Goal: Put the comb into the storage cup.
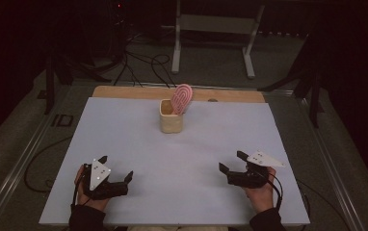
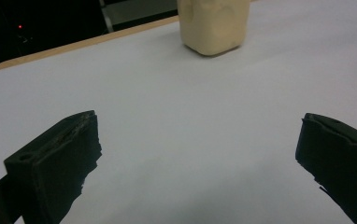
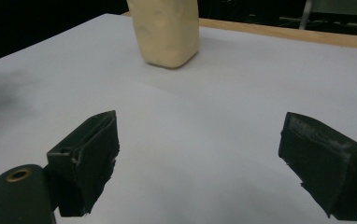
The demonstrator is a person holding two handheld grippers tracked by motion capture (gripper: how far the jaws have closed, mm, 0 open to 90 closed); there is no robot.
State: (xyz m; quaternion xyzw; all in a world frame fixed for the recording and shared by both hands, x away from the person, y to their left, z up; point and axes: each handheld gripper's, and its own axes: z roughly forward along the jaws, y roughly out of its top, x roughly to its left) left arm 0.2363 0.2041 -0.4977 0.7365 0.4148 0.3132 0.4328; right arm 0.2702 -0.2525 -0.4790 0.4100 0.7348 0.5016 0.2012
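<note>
A cream cup (image 1: 171, 123) is standing near the white worktop's (image 1: 124, 139) far edge, holding a pink spiral-patterned paddle (image 1: 181, 98); no readable writing. The left tool (image 1: 117, 168) and right tool (image 1: 230, 161) are resting well apart from it, jaws spread, gripping nothing.

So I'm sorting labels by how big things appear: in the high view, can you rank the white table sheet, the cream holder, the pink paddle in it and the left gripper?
1. White table sheet, by far the largest.
2. Left gripper, though it lies nearer the camera, which may inflate it.
3. Cream holder and pink paddle: these look much alike, so I won't rank them.
</note>
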